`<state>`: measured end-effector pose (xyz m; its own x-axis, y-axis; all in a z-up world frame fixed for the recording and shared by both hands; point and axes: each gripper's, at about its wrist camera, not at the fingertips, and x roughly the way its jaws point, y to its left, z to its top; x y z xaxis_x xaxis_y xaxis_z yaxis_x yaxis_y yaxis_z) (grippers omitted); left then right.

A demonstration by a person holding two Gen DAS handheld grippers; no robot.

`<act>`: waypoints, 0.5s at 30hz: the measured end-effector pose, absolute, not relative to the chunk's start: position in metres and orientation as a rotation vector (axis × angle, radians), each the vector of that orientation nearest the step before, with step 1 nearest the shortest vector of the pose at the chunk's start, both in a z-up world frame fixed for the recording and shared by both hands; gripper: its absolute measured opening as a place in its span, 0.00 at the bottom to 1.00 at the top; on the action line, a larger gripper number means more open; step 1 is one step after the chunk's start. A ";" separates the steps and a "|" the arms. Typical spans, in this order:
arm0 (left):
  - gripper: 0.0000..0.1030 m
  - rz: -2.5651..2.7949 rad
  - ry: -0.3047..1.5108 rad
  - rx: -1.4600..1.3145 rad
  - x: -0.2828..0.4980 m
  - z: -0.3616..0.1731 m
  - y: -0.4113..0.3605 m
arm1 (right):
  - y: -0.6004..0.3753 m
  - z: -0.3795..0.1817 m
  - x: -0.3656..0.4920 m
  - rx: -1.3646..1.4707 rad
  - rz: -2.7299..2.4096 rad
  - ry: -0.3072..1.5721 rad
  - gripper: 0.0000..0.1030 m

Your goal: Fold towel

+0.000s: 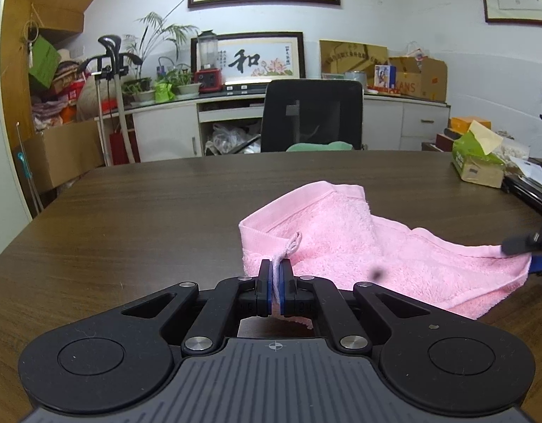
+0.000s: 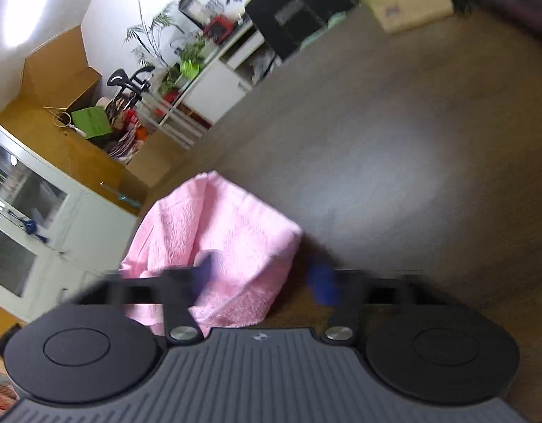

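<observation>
A: Step?
B: Mid-fold, grasp phase. Pink towel (image 1: 345, 246) lies bunched on the brown bench (image 1: 130, 218), from centre out to 3 o'clock in the left wrist view. Left gripper (image 1: 278, 290) is clamped tight on the near edge, cloth pinched between the blue pads, hanging loop (image 1: 293, 245) poking up just past them.

A: Right one?
B: Right gripper (image 2: 267, 276) sits at the towel's other end, view rolled and blurry. Fingers (image 2: 322, 283) part-open, straddling the towel's corner (image 2: 285, 243): left pad over the cloth, right pad over bare bench. Doesn't look like the pads are pressing the cloth. From the left camera its dark tip shows at 3 o'clock, right at the towel's far corner.

A: So not held on that side?
B: My read, no. Blur makes contact hard to call.

A: Next?
B: Likely close the right fingers on that corner, then lift both corners together and carry them toward 12 o'clock, laying the near half over the far edge. Needs even height so the fold lands square.
</observation>
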<state>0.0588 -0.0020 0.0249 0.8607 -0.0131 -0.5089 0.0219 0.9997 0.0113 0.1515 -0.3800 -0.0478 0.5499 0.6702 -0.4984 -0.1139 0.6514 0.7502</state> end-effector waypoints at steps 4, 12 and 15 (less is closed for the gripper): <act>0.03 -0.031 0.564 -0.061 0.063 0.024 0.009 | -0.380 -0.047 0.148 0.702 0.480 0.857 0.05; 0.02 -0.104 0.626 -0.356 0.091 0.038 0.045 | -0.371 -0.001 0.133 0.630 0.512 0.707 0.04; 0.02 -0.107 0.605 -0.457 0.108 0.060 0.062 | -0.369 0.024 0.141 0.601 0.468 0.656 0.04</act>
<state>0.1085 0.0618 0.0601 0.8205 -0.2283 -0.5241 -0.0350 0.8950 -0.4448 0.1411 -0.3686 0.0238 0.7017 0.5739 -0.4222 -0.2118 0.7338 0.6455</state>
